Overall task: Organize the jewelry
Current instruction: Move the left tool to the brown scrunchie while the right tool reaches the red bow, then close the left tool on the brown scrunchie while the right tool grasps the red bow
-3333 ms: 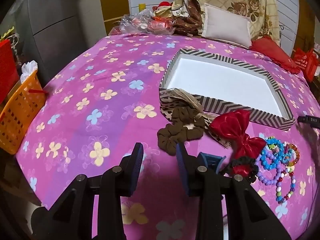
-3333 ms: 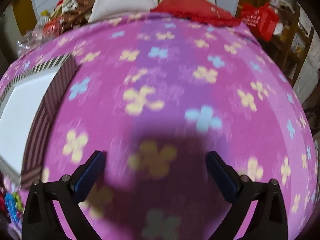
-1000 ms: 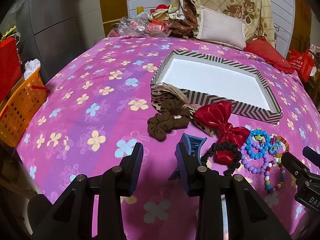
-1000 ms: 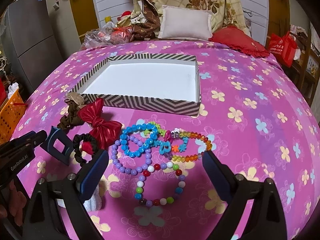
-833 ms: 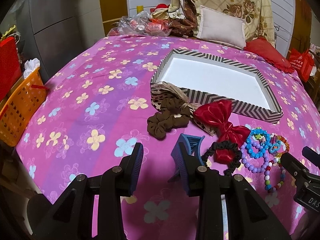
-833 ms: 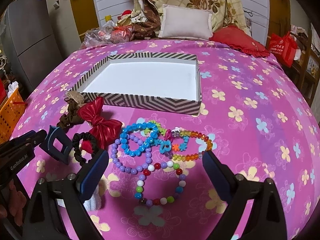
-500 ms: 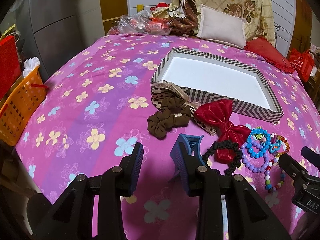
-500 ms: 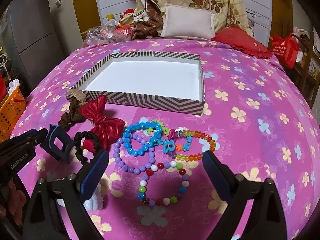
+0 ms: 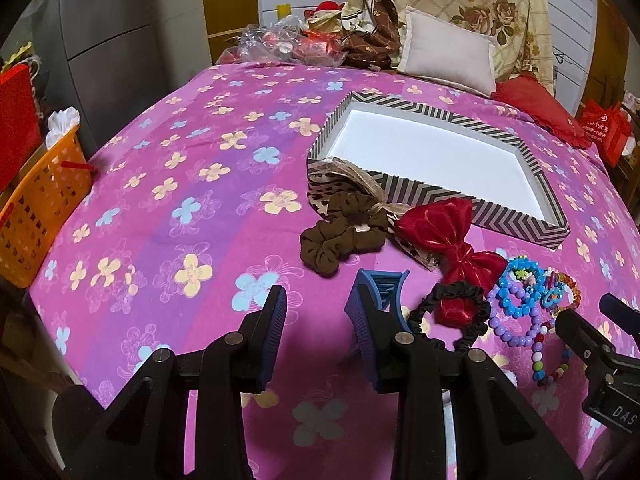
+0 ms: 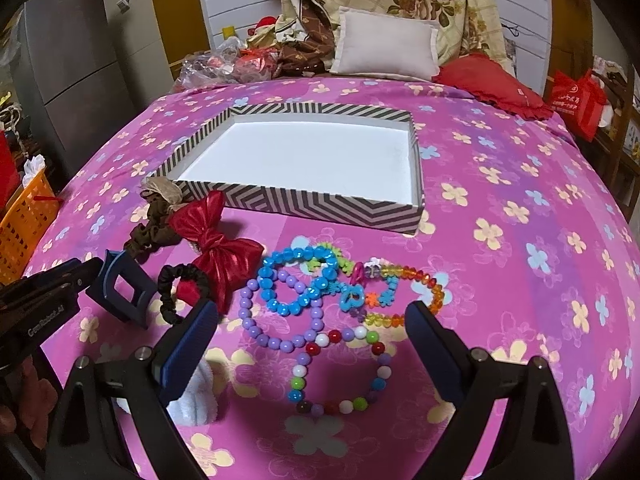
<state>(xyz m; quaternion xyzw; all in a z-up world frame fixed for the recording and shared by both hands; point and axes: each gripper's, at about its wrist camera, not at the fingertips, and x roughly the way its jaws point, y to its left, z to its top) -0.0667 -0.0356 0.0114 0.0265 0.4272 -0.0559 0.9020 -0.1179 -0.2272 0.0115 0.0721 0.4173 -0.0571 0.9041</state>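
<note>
**Cloth, card and shiny beads**

We see a matt printed cloth bedspread (image 10: 520, 168), a paper-covered chevron box (image 10: 320, 200) with smooth white lining, a shiny satin red bow (image 10: 216, 248), a soft matt brown scrunchie (image 9: 340, 236), glossy plastic bead bracelets (image 10: 320, 300) and a smooth blue plastic claw clip (image 10: 120, 288).

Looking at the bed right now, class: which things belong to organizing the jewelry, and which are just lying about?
Part of the job:
- striped box, empty
- bead bracelets
- red bow
- black hair tie
- brown scrunchie
- blue hair claw

Just lying about:
- orange basket
- white pillow
- red cushion
</note>
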